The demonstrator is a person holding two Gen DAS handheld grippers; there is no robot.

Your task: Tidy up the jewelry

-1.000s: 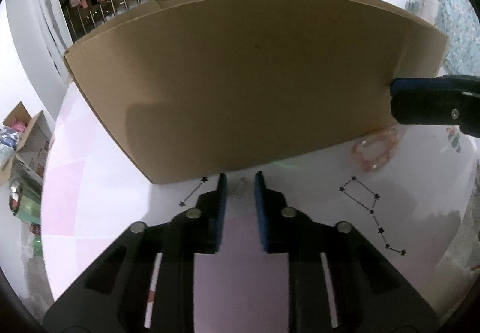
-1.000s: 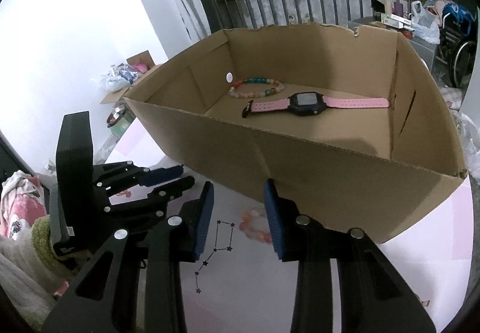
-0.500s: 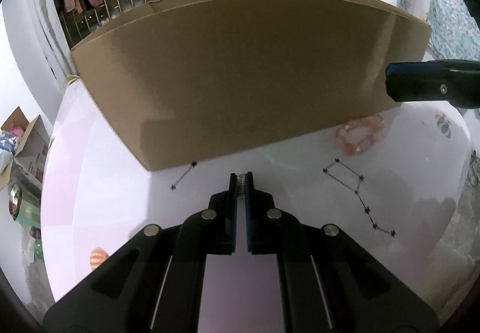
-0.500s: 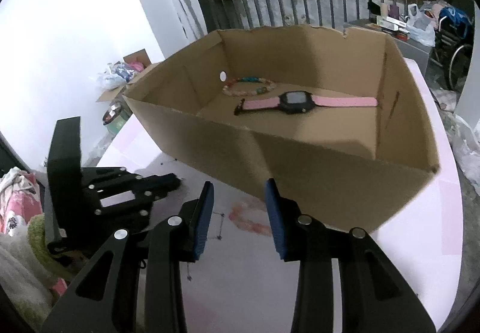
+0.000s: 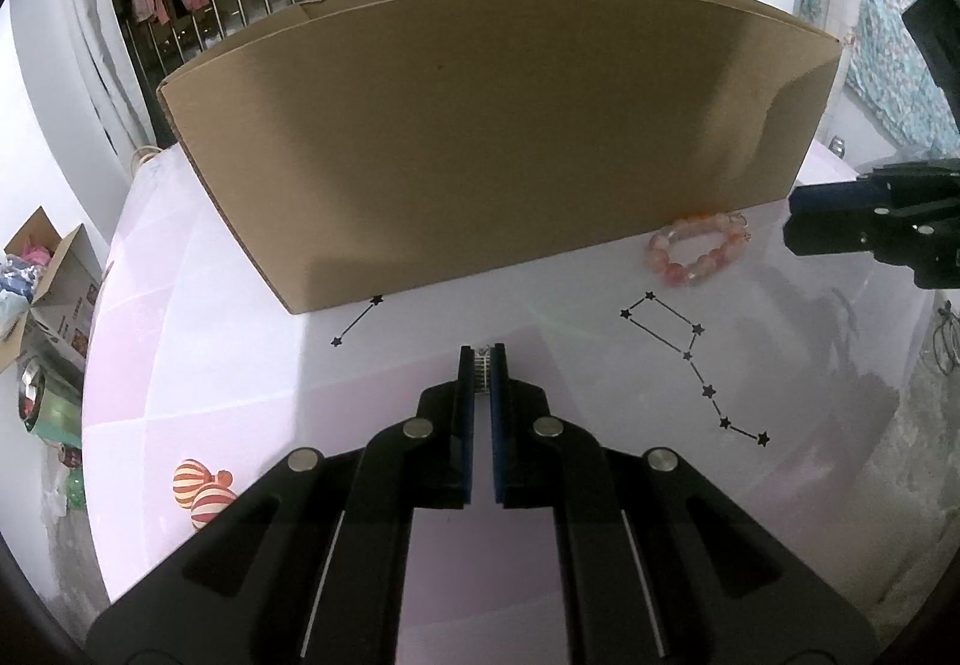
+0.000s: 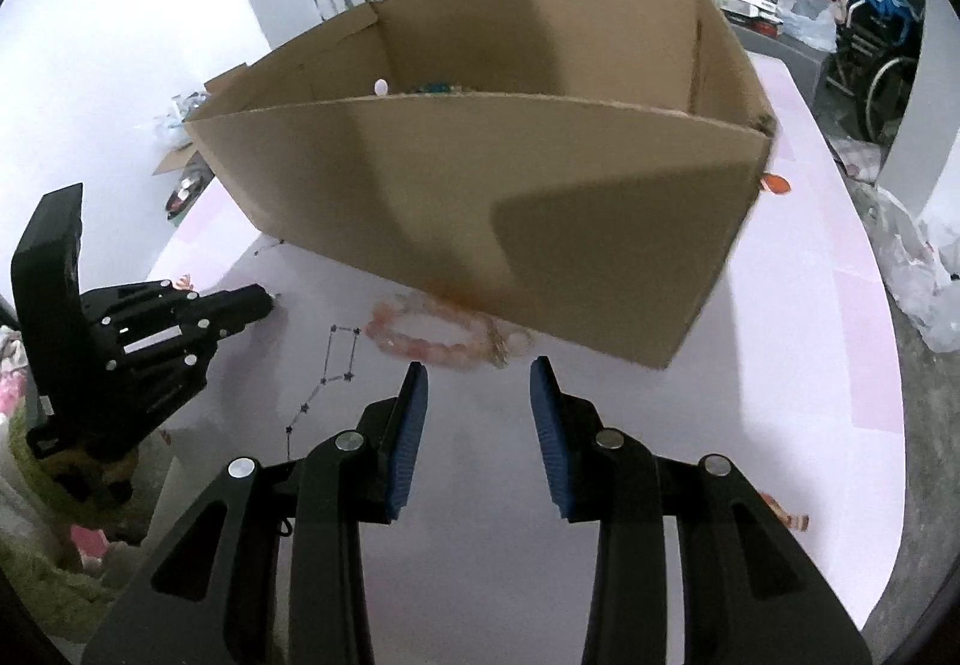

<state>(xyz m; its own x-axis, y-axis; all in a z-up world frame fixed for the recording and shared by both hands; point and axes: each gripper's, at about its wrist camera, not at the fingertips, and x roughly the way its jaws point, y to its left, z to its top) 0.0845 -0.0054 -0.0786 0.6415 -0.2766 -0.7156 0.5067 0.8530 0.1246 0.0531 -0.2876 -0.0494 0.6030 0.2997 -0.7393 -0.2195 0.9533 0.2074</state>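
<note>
My left gripper [image 5: 481,359] is shut on a small ribbed silver piece [image 5: 481,372], a ring by the look of it, just above the white table. A pink bead bracelet [image 5: 696,248] lies against the front wall of the open cardboard box [image 5: 480,125]. In the right wrist view my right gripper [image 6: 480,371] stands open just short of that bracelet [image 6: 444,335], nothing between its blue pads. The box [image 6: 480,197] rises behind it. A beaded bracelet [image 6: 438,86] barely shows over its rim; the rest of the inside is hidden. The left gripper [image 6: 252,299] points in from the left.
The table [image 5: 540,317] carries printed star-line patterns and a striped balloon print [image 5: 198,491]. An open carton [image 5: 48,275] sits on the floor to the left. Plastic bags [image 6: 924,269] lie off the table's right edge. A metal railing with hung clothes runs behind the box.
The left jaws have shut on the small silver piece and drawn back from the box. The right gripper has sunk toward the pink bracelet, so the box's inside has dropped out of sight.
</note>
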